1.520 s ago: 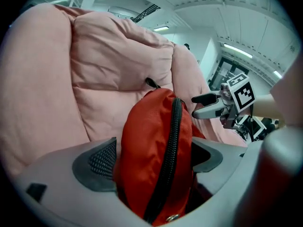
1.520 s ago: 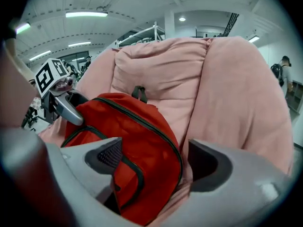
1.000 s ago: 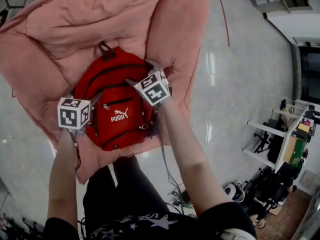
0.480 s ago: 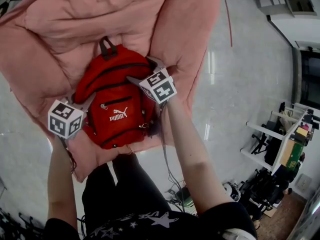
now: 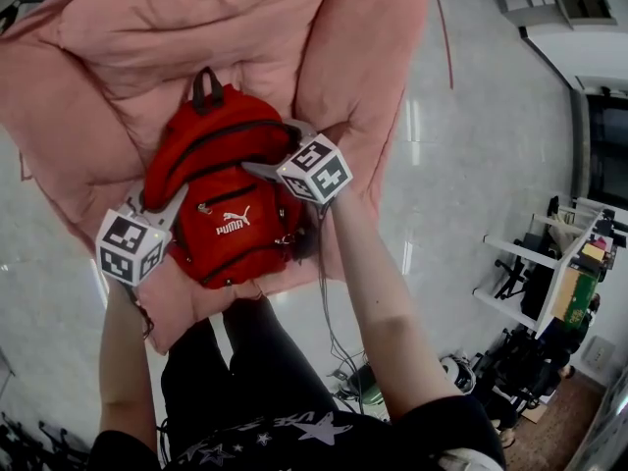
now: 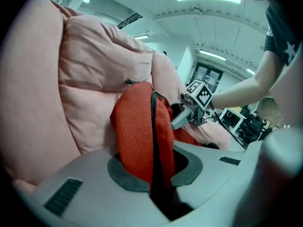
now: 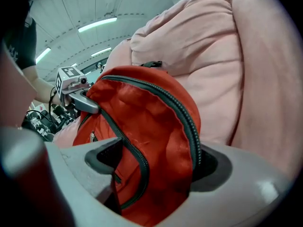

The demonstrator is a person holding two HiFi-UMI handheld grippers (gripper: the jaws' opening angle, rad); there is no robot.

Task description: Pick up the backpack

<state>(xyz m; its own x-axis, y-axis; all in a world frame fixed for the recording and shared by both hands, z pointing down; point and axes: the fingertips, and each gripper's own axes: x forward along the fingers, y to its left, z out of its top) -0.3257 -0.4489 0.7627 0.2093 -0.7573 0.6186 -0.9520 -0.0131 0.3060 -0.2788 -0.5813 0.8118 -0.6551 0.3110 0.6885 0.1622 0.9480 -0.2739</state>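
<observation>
You hold the red backpack from both sides as it lies on a big pink cushion on the pale, glossy floor, right in front of your legs. In the head view its long axis runs almost straight away from you. The dark carry loop points to the far side, into the cushion's hollow, and the rounded bottom end lies nearest you. The front, with its zip pockets and white logo, faces up. Your left gripper is pinched tight on a fold of red fabric and a dark zip line at the pack's left flank, its jaws nearly together with the cloth squeezed between the pads. Your right gripper bites the right flank near the top, its jaws clamped round a thick bunch of red cloth and zip that fills the gap between them. Against the picture from a second ago, the left gripper's marker cube sits lower and further left in the head view and shows a different tilt, and its fingers now angle in onto the pack rather than lying beside it. The right gripper's cube has barely shifted, and the carry loop stands out more clearly above the pack, which rests on the same cushion
</observation>
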